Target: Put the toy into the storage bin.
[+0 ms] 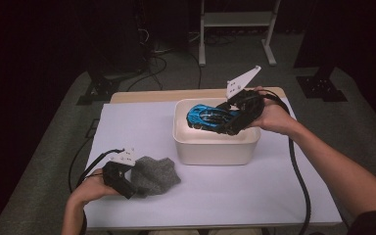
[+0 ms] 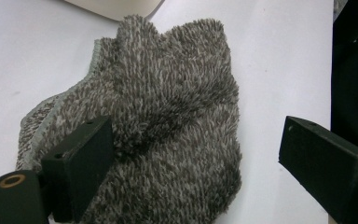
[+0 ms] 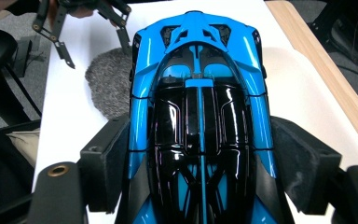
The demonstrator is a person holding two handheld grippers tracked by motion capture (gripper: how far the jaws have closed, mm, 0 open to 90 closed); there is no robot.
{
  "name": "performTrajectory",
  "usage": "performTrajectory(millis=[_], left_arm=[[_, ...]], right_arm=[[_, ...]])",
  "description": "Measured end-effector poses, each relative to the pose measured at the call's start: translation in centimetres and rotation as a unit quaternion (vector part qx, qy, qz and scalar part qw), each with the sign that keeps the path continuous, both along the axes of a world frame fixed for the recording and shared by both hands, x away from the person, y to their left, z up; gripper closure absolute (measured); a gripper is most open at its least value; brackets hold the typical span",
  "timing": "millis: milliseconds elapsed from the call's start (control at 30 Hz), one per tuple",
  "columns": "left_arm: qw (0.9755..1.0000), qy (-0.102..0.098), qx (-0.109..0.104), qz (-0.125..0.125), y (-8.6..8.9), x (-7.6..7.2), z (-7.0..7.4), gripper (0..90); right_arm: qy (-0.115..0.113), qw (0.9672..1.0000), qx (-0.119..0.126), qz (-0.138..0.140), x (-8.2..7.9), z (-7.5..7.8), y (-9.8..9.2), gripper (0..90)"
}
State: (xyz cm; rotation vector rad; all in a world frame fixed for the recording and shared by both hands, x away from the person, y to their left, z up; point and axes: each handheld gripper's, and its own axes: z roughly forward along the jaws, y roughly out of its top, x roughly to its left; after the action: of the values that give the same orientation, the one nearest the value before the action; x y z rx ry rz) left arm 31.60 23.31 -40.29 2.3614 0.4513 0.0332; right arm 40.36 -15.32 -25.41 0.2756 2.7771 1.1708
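A glossy blue and black toy car hangs over the cream tub at the table's far middle. My right gripper is shut on the car, one pad pressed against each of its sides. A fuzzy grey cloth lies crumpled on the white table near the front left. My left gripper stands open over the cloth's near end. Its jaws are spread wide, one resting against the pile and the other clear of it. The left gripper also appears beyond the car.
The white table top has a wooden strip along its far edge. The right gripper's cable trails across the table's right side. On the dark floor behind stand a white metal frame and black stand feet.
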Motion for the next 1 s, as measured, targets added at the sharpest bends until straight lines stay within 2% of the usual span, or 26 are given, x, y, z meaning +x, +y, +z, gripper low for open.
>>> performTrajectory(millis=[233, 600, 1000], left_arm=[[1.0000, -0.002, -0.001, 0.004, 0.2, 0.0, 0.1, 9.6], [1.0000, -0.003, -0.004, 0.007, 0.5, 0.1, 0.3, 9.6], [0.9999, -0.003, -0.004, 0.010, 1.0, 0.0, 0.3, 9.6]], right_arm=[[0.004, 0.9999, -0.008, 0.005, 1.7, -0.1, 0.2, 25.3], [0.002, 0.9998, -0.015, 0.010, 3.6, 0.9, 0.7, 25.3], [0.027, 0.9991, -0.028, 0.015, 5.2, -1.7, 1.8, 25.4]])
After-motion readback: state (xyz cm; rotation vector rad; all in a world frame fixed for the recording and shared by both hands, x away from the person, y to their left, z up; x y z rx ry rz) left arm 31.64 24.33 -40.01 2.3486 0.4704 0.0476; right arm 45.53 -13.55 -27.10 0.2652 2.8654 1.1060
